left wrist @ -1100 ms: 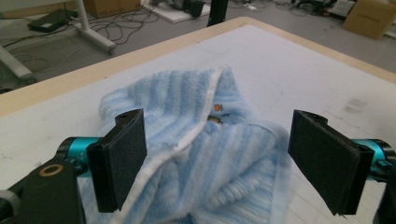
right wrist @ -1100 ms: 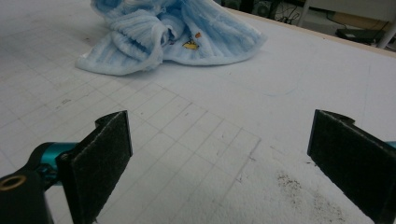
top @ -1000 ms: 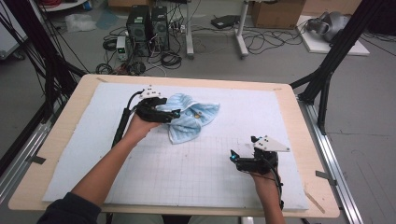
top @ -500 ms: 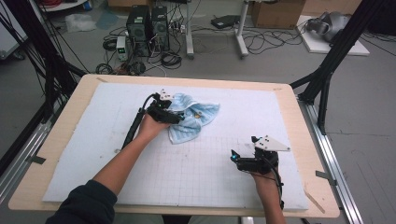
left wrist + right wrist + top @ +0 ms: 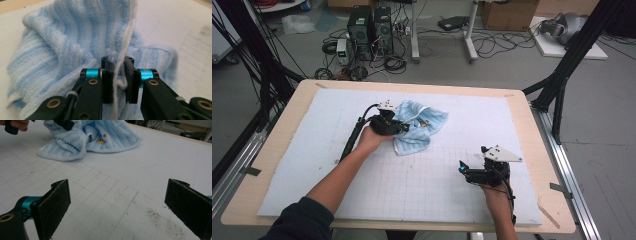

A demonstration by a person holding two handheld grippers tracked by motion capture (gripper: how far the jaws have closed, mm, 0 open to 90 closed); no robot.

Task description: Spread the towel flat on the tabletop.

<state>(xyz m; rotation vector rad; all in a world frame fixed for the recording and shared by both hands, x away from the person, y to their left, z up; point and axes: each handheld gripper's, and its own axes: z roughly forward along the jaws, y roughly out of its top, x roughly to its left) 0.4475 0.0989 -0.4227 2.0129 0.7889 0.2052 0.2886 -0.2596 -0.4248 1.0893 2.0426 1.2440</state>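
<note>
A crumpled light-blue striped towel lies at the middle back of the white mat. In the left gripper view its white-hemmed edge runs up between the jaws. My left gripper sits at the towel's left side; its jaws have just been closing and now pinch that fold. My right gripper rests low near the front right of the mat, jaws wide open with nothing between them. The towel lies well ahead of it, with the left gripper at its top edge.
The white gridded mat covers a wooden table. A dirty smudge marks the mat just in front of the right gripper. Computers and cables sit on the floor beyond the table.
My left gripper moved right and down onto the towel's left side, and its jaws went from open to closed on a fold. The right gripper stayed where it was.
</note>
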